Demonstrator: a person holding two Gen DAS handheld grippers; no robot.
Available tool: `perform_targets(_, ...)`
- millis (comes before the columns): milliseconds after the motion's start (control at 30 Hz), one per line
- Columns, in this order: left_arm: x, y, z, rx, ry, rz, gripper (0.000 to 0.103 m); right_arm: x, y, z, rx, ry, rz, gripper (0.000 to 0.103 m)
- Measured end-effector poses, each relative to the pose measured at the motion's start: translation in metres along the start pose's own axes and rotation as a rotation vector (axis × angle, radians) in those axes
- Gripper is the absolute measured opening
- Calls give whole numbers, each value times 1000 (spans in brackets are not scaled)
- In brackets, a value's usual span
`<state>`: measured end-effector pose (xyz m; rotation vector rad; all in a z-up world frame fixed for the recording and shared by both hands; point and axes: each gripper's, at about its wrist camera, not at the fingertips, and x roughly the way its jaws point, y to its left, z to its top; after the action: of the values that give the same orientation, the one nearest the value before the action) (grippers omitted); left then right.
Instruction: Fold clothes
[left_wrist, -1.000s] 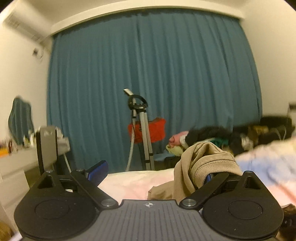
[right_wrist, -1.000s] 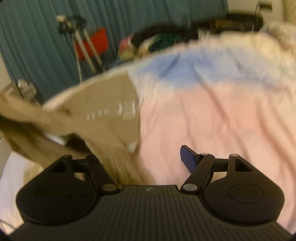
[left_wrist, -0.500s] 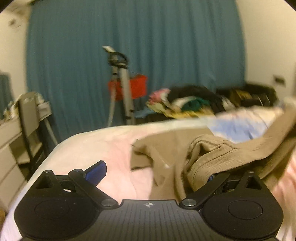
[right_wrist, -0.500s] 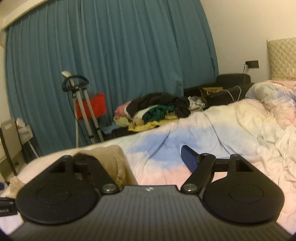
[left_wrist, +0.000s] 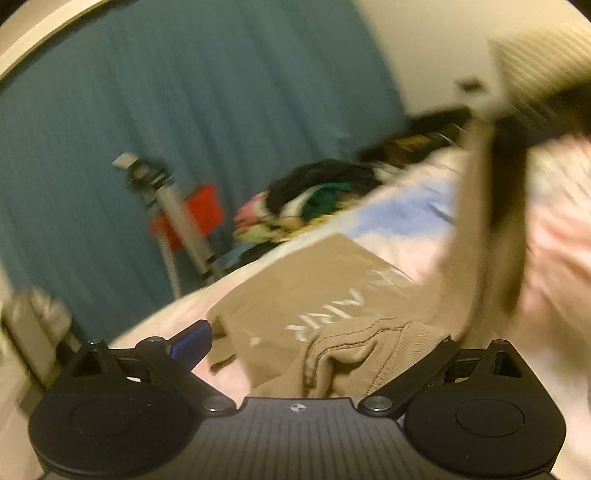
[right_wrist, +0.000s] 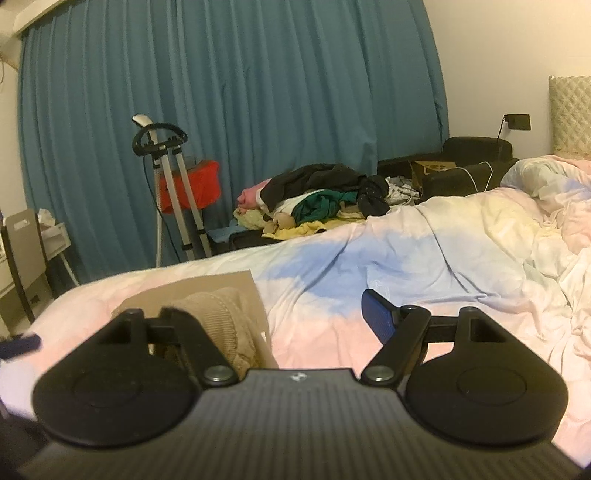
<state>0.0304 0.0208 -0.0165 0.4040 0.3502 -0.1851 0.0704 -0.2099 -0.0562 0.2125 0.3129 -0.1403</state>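
A tan sweatshirt (left_wrist: 325, 295) with white lettering lies on the pastel bed cover (right_wrist: 406, 266). My left gripper (left_wrist: 321, 343) has its fingers wide apart; the ribbed hem (left_wrist: 354, 354) is bunched over its right finger, which is hidden. A sleeve or edge (left_wrist: 476, 206) stretches up to the right, blurred. In the right wrist view, my right gripper (right_wrist: 303, 317) also stands wide, with a ribbed tan fold (right_wrist: 221, 317) draped on its left finger. The blue right fingertip (right_wrist: 376, 314) is bare.
A pile of mixed clothes (right_wrist: 317, 203) lies at the bed's far edge. A garment steamer stand (right_wrist: 173, 192) and a red item (right_wrist: 199, 184) stand before the blue curtain (right_wrist: 258, 110). A desk and chair (right_wrist: 26, 254) are at the left. Rumpled duvet (right_wrist: 546, 229) at right.
The left wrist view has swung and tilted, now blurred; the sweatshirt lies flatter with its lettering showing. The right gripper has held nearly still, the tan fold still on its left finger.
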Motion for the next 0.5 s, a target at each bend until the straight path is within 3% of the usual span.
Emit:
perform_targets(167, -4, 68, 4, -356, -20, 175, 101, 15, 4, -15, -70, 124, 13, 75)
perform_targets(267, -21, 93, 1, -451, -47, 257, 100, 28, 14, -40, -133, 306, 45, 74)
perform_targets(367, -39, 108, -3, -480, -34, 247, 100, 29, 21, -63, -141, 411, 46, 74)
perform_targets(500, -54, 97, -10, -394, 1, 256, 102, 6, 6, -40, 21, 197, -57, 74)
